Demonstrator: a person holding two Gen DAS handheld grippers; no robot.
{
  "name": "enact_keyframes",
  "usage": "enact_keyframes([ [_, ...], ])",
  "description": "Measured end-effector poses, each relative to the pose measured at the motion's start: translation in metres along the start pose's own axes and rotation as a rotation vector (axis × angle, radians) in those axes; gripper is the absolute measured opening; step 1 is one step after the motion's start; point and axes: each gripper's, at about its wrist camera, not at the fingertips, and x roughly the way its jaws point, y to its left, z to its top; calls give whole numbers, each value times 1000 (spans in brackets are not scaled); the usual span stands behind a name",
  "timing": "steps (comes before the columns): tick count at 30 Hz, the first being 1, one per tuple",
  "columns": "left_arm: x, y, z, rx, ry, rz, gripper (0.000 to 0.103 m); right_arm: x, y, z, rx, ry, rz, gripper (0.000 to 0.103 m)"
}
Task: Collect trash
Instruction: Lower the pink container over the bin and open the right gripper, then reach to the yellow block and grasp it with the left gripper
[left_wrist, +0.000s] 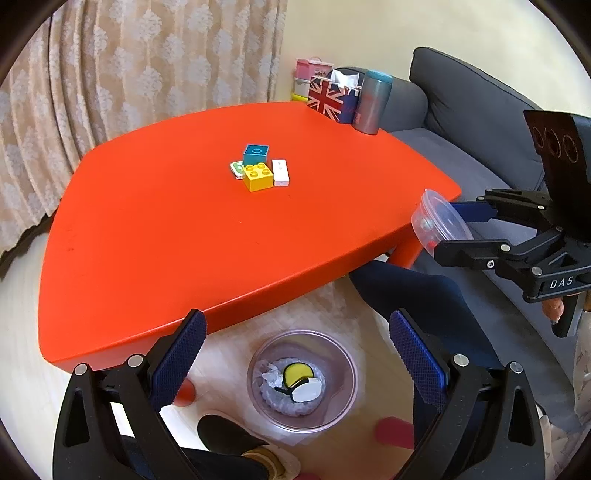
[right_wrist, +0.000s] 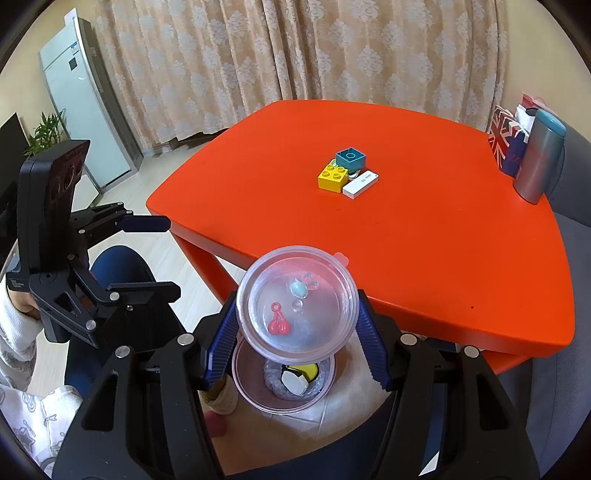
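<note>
The red bench (right_wrist: 424, 240) is a smooth, glossy slab with rounded edges; on its far middle a yellow brick (right_wrist: 332, 176), a teal cube (right_wrist: 351, 157) and a white stick (right_wrist: 360, 183) sit touching in a cluster, with a grey tumbler (right_wrist: 541, 158) at the far right corner. On the floor below the near edge stands a clear round bin (left_wrist: 343, 387), lined with crinkled film and holding a yellow-and-white scrap (left_wrist: 301, 382).

The right claw (right_wrist: 295, 332) is clamped across a clear plastic tub (right_wrist: 295, 306), tipped on its side above the bin, with a red cherry charm (right_wrist: 277, 325) and a pale blue trinket (right_wrist: 299, 288) inside; whether it carries a lid is hard to say through the plastic. The thin, slick wall could flex and slip from the ribbed blue pads (right_wrist: 373, 350), or the light bits could bounce past the bin's rim if tipped from off-centre.

The left claw (left_wrist: 295, 350) hangs spread apart and empty above the bin.
</note>
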Motion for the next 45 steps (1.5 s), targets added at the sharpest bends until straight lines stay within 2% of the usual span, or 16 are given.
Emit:
enact_keyframes([
  [24, -29, 33, -19, -82, -34, 40, 95, 25, 39, 1, -108, 72, 84, 61],
  [25, -29, 33, -19, -83, -35, 41, 95, 26, 38, 2, -110, 71, 86, 62],
  [27, -29, 33, -19, -83, -36, 42, 95, 25, 38, 3, -107, 61, 71, 83],
  [30, -29, 34, -19, -83, -33, 41, 95, 25, 34, 4, -92, 51, 48, 94],
  [45, -27, 30, -18, -70, -28, 34, 95, 18, 29, -1, -42, 46, 11, 97],
])
